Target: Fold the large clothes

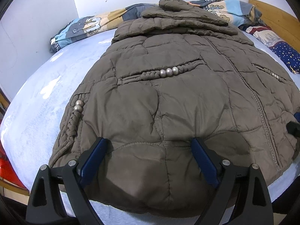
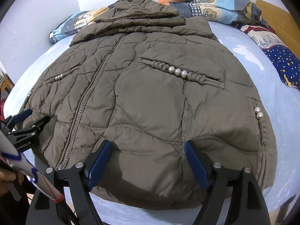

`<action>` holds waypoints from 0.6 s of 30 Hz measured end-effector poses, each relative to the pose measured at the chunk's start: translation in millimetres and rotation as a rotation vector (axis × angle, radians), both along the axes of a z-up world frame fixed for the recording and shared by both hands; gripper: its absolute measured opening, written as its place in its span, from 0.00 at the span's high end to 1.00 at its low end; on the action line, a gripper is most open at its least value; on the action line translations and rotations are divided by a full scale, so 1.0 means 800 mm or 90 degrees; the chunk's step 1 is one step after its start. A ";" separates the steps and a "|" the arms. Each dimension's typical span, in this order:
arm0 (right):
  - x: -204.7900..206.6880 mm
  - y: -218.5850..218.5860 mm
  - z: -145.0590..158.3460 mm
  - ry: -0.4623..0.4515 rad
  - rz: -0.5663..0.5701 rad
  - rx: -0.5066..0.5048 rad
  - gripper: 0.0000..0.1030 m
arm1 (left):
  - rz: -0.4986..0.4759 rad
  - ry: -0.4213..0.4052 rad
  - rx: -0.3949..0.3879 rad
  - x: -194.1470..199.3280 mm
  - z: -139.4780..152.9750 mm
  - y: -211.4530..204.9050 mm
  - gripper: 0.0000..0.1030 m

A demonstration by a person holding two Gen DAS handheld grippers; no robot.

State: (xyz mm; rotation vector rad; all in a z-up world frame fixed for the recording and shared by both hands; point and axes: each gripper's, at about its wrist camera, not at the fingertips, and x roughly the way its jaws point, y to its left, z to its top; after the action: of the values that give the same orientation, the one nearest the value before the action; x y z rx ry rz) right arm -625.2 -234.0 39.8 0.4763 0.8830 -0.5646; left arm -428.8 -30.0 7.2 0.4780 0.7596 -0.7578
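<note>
A brown quilted puffer jacket point(image 1: 168, 93) lies front up and zipped on a light blue bed; it also shows in the right wrist view point(image 2: 150, 97). Its sleeves are folded across the upper chest. Braided pocket trims carry silver beads point(image 1: 168, 72). My left gripper point(image 1: 150, 142) is open, its blue fingers over the jacket's bottom hem on the left half. My right gripper point(image 2: 148, 144) is open over the hem on the right half. The left gripper also shows at the left edge of the right wrist view point(image 2: 28, 118).
The light blue bed sheet point(image 1: 46, 97) surrounds the jacket. A patterned quilt point(image 2: 215, 5) is bunched at the head of the bed. A starry blue pillow point(image 2: 281, 63) lies at the right. A white wall point(image 1: 37, 18) is at left, a wooden headboard point(image 1: 275, 16) at right.
</note>
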 end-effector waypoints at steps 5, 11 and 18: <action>-0.015 -0.003 0.011 -0.027 -0.013 0.011 0.19 | -0.009 0.000 -0.003 -0.001 0.001 0.003 0.11; -0.080 -0.042 0.048 -0.125 -0.131 -0.004 0.19 | -0.012 0.000 -0.010 -0.001 0.002 0.006 0.11; -0.167 -0.107 0.024 -0.158 -0.342 0.081 0.18 | -0.012 0.010 -0.014 0.000 0.004 0.007 0.11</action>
State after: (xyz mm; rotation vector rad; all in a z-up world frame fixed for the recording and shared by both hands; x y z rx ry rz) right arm -759.0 -319.6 58.9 0.8914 0.5497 -0.9186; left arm -428.9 -24.1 10.1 0.4615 0.7615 -0.7879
